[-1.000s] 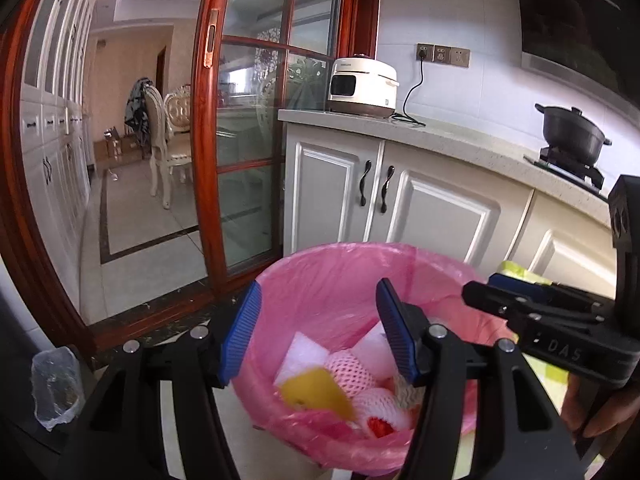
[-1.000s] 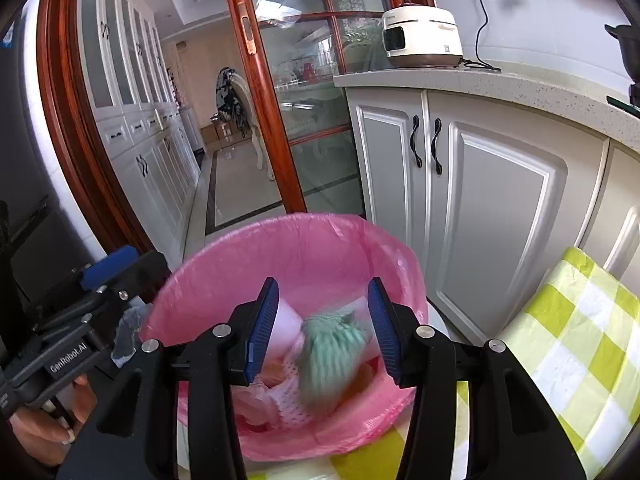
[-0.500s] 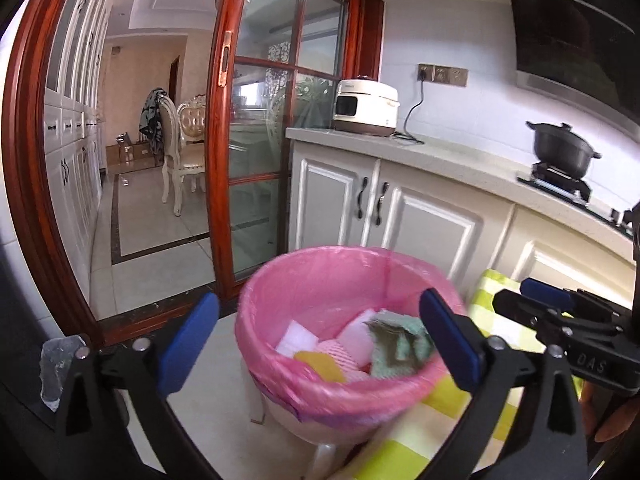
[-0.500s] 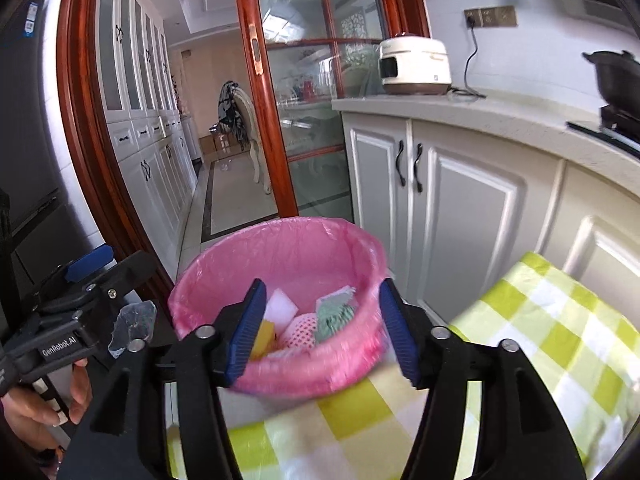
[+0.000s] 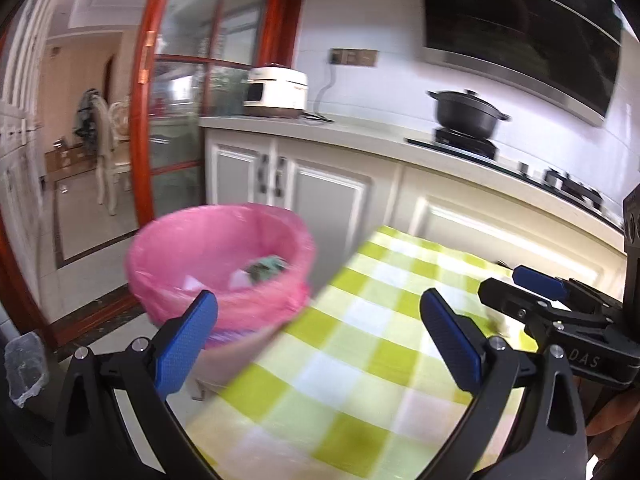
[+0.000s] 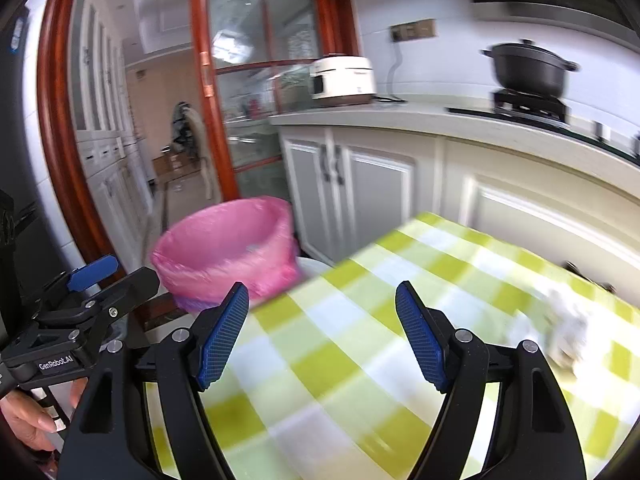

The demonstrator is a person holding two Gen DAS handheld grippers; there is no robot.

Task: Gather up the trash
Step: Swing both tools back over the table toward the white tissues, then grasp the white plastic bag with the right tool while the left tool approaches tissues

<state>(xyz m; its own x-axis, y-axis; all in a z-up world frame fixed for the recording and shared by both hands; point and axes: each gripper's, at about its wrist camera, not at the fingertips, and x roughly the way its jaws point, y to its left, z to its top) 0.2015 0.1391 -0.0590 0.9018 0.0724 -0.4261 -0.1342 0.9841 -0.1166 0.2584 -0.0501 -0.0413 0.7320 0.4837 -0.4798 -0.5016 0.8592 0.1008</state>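
Note:
A bin lined with a pink bag [image 5: 220,264] [image 6: 228,252] stands off the table's left edge, with green and white scraps inside. My left gripper [image 5: 318,336] is open and empty above the green-and-white checked tablecloth [image 5: 360,360]. Over the same cloth [image 6: 320,380], my right gripper [image 6: 322,334] holds nothing, and its jaws are still opening. A blurred white crumpled scrap [image 6: 564,332] lies on the cloth at the right. In the left wrist view the right gripper's body shows at the right edge. The left gripper's body appears at the left of the right wrist view.
White base cabinets [image 5: 320,192] run behind the table under a counter with a rice cooker [image 5: 276,92] and a black pot [image 5: 466,114] on a stove. A red-framed glass door [image 5: 180,120] stands left of the bin. A crumpled clear bag [image 5: 24,360] lies low at the left.
Both grippers have pulled back from over the bin and swung right over the table. Both have opened wider. The green scrap that was falling between the right fingers now lies in the bin.

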